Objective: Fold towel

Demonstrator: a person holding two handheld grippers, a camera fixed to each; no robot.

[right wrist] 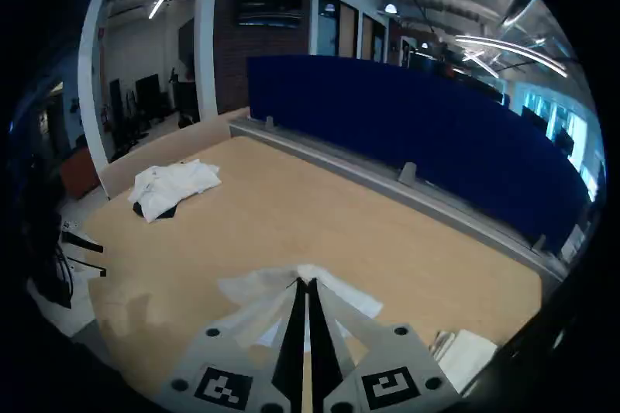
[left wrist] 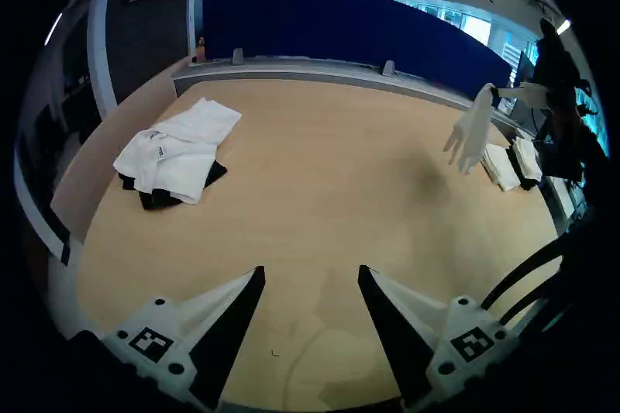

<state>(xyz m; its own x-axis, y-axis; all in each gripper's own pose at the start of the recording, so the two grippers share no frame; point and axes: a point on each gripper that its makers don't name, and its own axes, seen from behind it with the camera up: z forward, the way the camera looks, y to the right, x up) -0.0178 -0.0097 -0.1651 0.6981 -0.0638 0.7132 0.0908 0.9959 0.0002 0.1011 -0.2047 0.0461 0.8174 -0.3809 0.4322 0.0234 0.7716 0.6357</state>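
Both views low over table (left wrist: 325,180), facing blue partition (left wrist: 341,25); both share towel pile (left wrist: 178,153) far left.

Dim, bluish light — heavy fisheye warping

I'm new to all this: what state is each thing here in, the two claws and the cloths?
Left gripper: open, empty.
Right gripper: shut on the white towel.
White towel: lifted off the table, hanging limp.
Cloth pile: crumpled, unfolded, lying on the table.
Folded towels: folded, resting on the table.
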